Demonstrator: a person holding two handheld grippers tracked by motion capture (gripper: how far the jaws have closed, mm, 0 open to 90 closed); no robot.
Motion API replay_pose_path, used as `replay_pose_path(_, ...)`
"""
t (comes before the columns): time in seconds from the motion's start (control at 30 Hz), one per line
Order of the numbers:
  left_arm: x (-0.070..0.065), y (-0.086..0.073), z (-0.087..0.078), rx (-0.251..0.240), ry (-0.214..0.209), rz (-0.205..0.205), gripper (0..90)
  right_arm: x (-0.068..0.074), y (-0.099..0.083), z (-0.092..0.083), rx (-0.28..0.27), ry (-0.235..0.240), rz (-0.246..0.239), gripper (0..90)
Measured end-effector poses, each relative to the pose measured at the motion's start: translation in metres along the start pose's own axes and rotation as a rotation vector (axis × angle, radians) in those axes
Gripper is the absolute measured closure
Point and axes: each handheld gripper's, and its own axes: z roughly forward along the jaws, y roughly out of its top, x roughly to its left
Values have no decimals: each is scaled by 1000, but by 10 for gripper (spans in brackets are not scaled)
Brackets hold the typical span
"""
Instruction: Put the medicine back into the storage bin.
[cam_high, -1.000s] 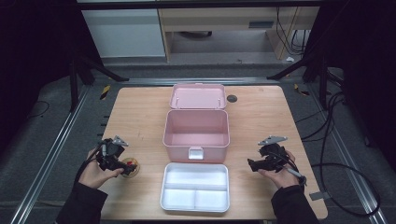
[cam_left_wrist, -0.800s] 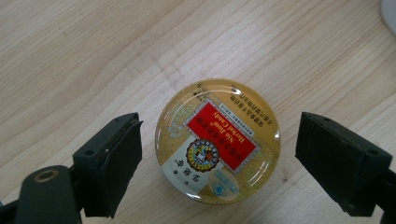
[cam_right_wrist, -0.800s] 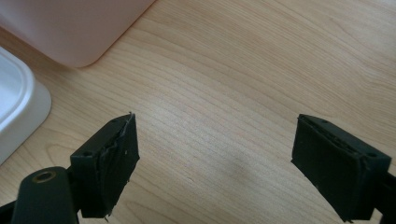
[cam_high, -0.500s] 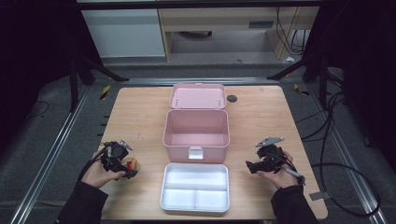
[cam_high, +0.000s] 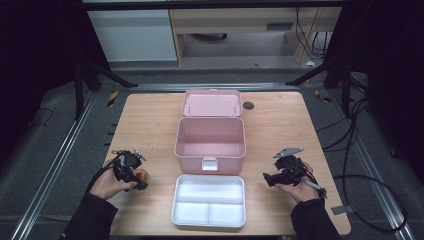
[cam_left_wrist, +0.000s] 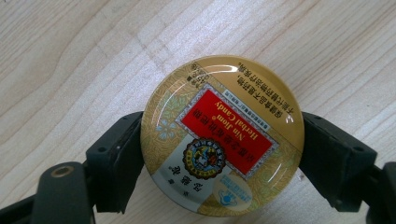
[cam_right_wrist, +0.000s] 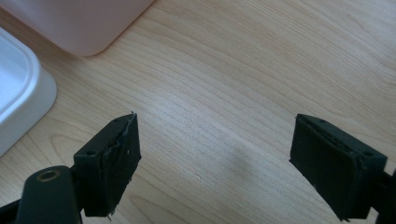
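Gold candy tin (cam_left_wrist: 222, 135) with red label; pink box (cam_high: 210, 137); white tray (cam_high: 208, 201).

We see a round gold candy tin (cam_left_wrist: 222, 136) with a red label reading "Herbal Candy", lying flat, lid up, on the bench's near left, left of the white divided tray (cam_high: 209, 200) and open pink box (cam_high: 210, 143).
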Motion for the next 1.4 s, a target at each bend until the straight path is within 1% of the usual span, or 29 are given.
replay_pose_path(0.1, 0, 0, -2, 3, -10, -10, 198, -1, 0, 0, 1, -1, 5, 164)
replay_pose_path(0.2, -1, 0, -9, -7, -13, -17, 198, -1, 0, -1, -2, 3, 11, 165)
replay_pose_path(0.3, -3, 1, -19, -28, -17, -9, 199, -1, 0, -1, -3, 1, 12, 166)
replay_pose_path(0.4, -6, 4, -31, -55, -27, 10, 199, -3, 0, -2, -8, 0, 16, 170)
replay_pose_path(0.5, -9, 8, -41, -71, -26, 31, 199, -3, 0, -2, -10, -4, 21, 174)
replay_pose_path(0.67, -10, 21, -60, -99, -34, 58, 199, -4, -1, -1, -5, -5, 20, 179)
replay_pose_path(0.7, -10, 23, -63, -104, -29, 61, 199, -4, -1, -1, -5, -5, 20, 180)
replay_pose_path(0.77, -11, 30, -76, -122, -13, 67, 199, -4, -1, -1, -7, -5, 21, 181)
replay_pose_path(0.9, -12, 45, -99, -156, -6, 86, 199, -4, -1, -2, -12, -6, 24, 183)
replay_pose_path(0.97, -11, 52, -108, -167, -5, 87, 199, -4, -1, -2, -15, -5, 22, 185)
replay_pose_path(1.07, -13, 62, -116, -186, -5, 105, 200, -4, -1, -2, -18, -5, 21, 186)
replay_pose_path(1.1, -13, 65, -119, -186, -7, 106, 200, -4, -1, -2, -19, -5, 20, 186)
replay_pose_path(1.13, -16, 69, -123, -174, -4, 103, 200, -4, -1, -2, -20, -6, 21, 186)
replay_pose_path(1.2, -19, 77, -128, -177, -7, 117, 200, -4, 0, -2, -19, -6, 22, 186)
replay_pose_path(1.23, -20, 82, -130, -185, -4, 132, 200, -4, 0, -1, -17, -6, 21, 186)
replay_pose_path(1.3, -24, 90, -134, -186, -6, 144, 200, -4, 0, -1, -16, -4, 22, 186)
replay_pose_path(1.33, -28, 99, -138, -190, -5, 159, 200, -4, 0, 0, -16, -3, 19, 186)
replay_pose_path(1.4, -31, 106, -141, -190, -7, 170, 200, -3, 1, -1, -19, -2, 21, 186)
